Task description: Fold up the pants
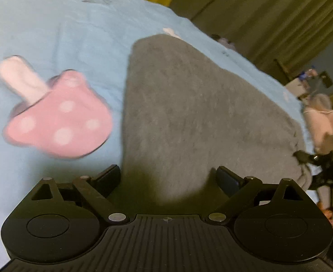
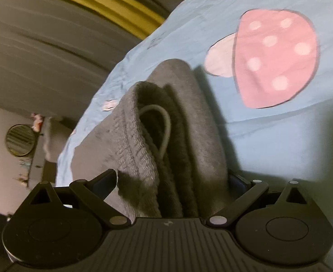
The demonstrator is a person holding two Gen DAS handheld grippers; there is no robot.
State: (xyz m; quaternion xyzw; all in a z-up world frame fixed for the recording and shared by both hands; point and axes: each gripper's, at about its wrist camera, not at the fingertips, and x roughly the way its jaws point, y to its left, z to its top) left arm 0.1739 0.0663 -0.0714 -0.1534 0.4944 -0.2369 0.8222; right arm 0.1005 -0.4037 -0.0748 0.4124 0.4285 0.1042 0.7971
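Note:
Grey fleece pants point(image 1: 189, 113) lie folded on a light blue bedsheet point(image 1: 64, 34). My left gripper point(image 1: 168, 176) is open, its fingers spread on either side of the near edge of the pants, not closed on the cloth. In the right wrist view the pants point(image 2: 166, 136) show their ribbed waistband and a pale drawstring loop point(image 2: 164, 122). My right gripper point(image 2: 173, 179) has the folded waistband end bunched between its wide-set fingers. My right gripper also shows at the far right of the left wrist view point(image 1: 320, 165).
A pink mushroom print with white dots point(image 1: 59, 113) is on the sheet left of the pants, and shows in the right wrist view point(image 2: 275, 56). Dark curtains point(image 1: 268, 11) and a yellow strip point(image 2: 98, 4) stand behind the bed. A round mirror point(image 2: 20, 139) hangs at left.

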